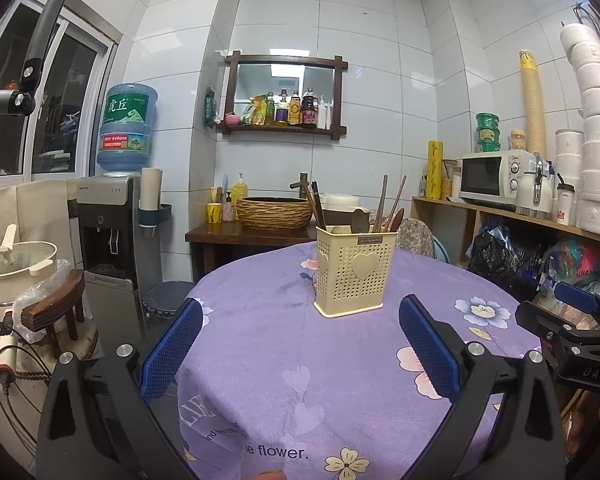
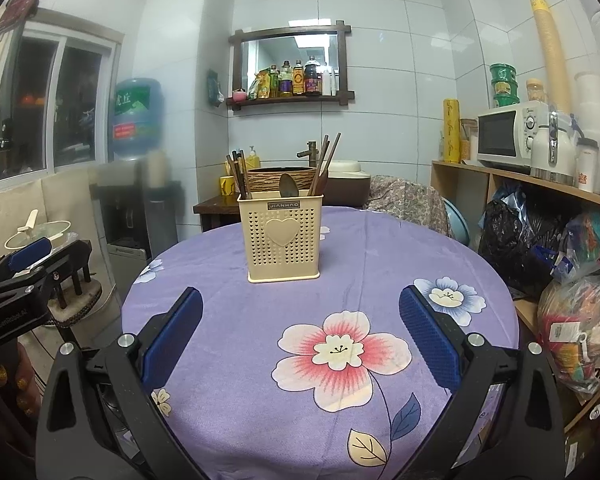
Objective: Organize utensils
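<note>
The left tongs (image 1: 300, 344) are held level and spread wide, blue ribbed pads (image 1: 172, 348) well apart and nothing gripped between them. The right tongs (image 2: 300, 336) are held likewise, pads (image 2: 430, 338) parted wide and empty; seen from the left wrist view, they sit at the far right edge, roughly alongside the left pair. A hand (image 2: 8, 384) with glitter-painted nails is seen wrapped round the handle of the left tongs at the lower left of the right wrist view.
</note>
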Demonstrator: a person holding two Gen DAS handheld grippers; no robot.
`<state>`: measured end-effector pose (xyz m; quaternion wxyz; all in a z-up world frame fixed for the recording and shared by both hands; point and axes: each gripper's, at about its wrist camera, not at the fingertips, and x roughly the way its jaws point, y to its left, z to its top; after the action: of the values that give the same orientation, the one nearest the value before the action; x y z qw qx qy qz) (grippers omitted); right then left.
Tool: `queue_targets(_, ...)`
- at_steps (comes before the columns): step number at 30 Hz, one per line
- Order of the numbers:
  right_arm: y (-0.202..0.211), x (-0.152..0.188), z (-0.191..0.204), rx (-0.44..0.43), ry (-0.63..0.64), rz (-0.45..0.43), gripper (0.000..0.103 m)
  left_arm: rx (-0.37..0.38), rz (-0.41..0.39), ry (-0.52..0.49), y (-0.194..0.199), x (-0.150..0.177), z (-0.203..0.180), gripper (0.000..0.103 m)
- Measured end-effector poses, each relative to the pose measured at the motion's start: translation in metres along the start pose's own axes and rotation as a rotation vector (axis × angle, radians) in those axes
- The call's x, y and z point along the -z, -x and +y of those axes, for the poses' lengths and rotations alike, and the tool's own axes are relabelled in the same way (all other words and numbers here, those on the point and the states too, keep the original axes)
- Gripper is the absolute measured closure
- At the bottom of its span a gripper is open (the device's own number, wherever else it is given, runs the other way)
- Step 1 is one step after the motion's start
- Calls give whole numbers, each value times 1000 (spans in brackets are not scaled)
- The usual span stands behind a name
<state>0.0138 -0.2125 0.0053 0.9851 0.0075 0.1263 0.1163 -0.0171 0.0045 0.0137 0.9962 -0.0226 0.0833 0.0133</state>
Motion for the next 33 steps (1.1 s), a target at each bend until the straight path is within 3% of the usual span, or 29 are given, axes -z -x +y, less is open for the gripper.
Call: queue_targets(33,-3,0,3,-3,-5,5,6,-25,29,-6,-4,-2,0,5)
